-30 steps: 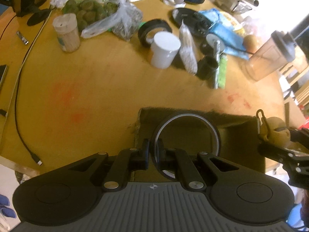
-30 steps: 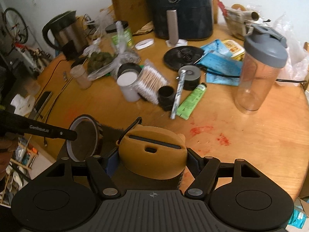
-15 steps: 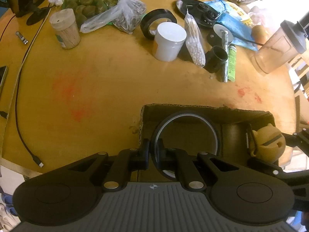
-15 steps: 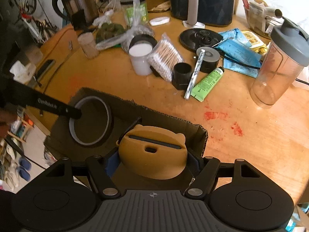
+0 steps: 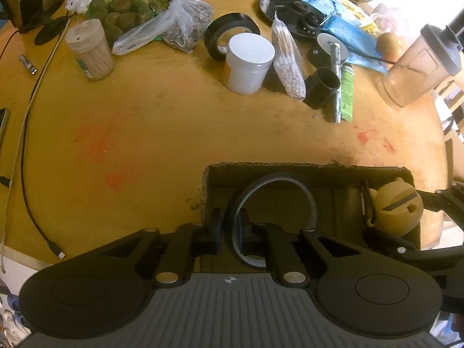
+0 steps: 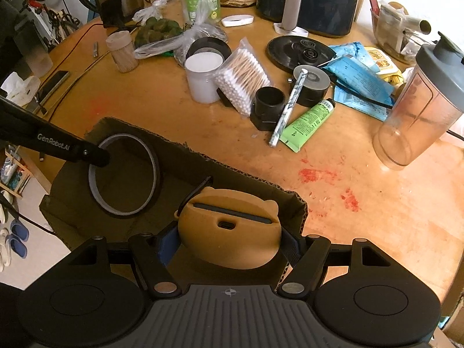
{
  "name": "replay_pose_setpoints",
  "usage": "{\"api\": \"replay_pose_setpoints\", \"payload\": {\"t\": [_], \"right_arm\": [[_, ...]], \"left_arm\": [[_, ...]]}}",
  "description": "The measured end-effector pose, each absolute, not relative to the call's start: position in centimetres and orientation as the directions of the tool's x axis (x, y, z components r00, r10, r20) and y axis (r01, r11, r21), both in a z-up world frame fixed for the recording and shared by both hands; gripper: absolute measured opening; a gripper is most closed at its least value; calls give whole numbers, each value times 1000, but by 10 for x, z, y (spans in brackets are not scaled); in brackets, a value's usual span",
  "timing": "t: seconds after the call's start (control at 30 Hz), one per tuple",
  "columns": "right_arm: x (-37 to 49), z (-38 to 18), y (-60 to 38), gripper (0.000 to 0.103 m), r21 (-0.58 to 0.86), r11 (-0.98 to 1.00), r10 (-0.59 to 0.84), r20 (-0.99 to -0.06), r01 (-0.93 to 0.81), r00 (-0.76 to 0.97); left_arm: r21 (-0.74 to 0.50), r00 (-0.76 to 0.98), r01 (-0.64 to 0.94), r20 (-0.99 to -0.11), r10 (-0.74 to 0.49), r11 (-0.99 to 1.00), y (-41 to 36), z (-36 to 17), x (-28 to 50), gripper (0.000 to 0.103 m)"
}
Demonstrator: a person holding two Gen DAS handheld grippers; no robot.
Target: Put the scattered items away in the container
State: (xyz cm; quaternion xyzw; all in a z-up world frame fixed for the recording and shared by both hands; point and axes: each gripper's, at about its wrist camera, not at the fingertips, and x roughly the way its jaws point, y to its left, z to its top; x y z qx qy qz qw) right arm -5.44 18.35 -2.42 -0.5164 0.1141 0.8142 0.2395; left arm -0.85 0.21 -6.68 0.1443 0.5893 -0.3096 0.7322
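Over a cardboard box (image 6: 162, 145) at the near edge of a cluttered round counter (image 5: 162, 121), I hold both grippers inside the box's open top. My left gripper (image 5: 232, 226) has its jaws closed to a narrow gap on the rim of a tape ring (image 5: 275, 179), which stands tilted on edge within the box's left half; in the right wrist view the same tape ring (image 6: 124, 174) hangs from the dark finger that reaches in from the left. My right gripper (image 6: 229, 240) has its jaws pressed against both sides of a tan bear-shaped case (image 6: 232, 229) with a dark slot and a black loop, held at the box's right end, just inside the far wall. In the left wrist view the case (image 5: 397, 208) sits against the right-hand corner of the box (image 5: 290, 166).

Farther back on the counter, well apart from the box, lie a white jar (image 6: 203, 75), a bag of cotton swabs (image 6: 243, 75), a short black tube (image 6: 268, 101), a silver pen (image 6: 287, 107), a green tube (image 6: 307, 124) and a clear shaker bottle (image 6: 417, 107). Red smears (image 6: 316, 174) mark the wood just beyond the box's right corner.
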Motion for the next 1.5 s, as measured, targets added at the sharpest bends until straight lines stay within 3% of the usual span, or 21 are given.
{"api": "replay_pose_setpoints", "payload": {"t": [0.1,0.23,0.63,0.73,1.27,1.5], "right_arm": [[-55,-23,183,77,-77,-855,291,-890,-512,-352],[-52,-13,182,100,-52,-855,298,-864,-515,-407],[-44,-8,198,102,-36,-799,331,-860,-600,-389],[-41,-8,200,102,-35,-785,338,-860,-618,-382],[-39,-18,184,103,68,-812,171,-922,-579,-347],[-40,-35,184,103,-17,-793,205,-949,-609,-241]], "left_arm": [[-150,120,635,-950,-288,758,-2,-64,-9,33],[-156,123,642,-945,-302,751,-6,-58,-11,45],[-178,138,630,-933,-334,756,-9,-40,-6,55],[-166,153,617,-934,-323,770,-6,-39,-2,67],[-163,154,570,-942,-299,805,15,-41,13,67],[-162,147,571,-944,-295,805,18,-43,14,67]]}}
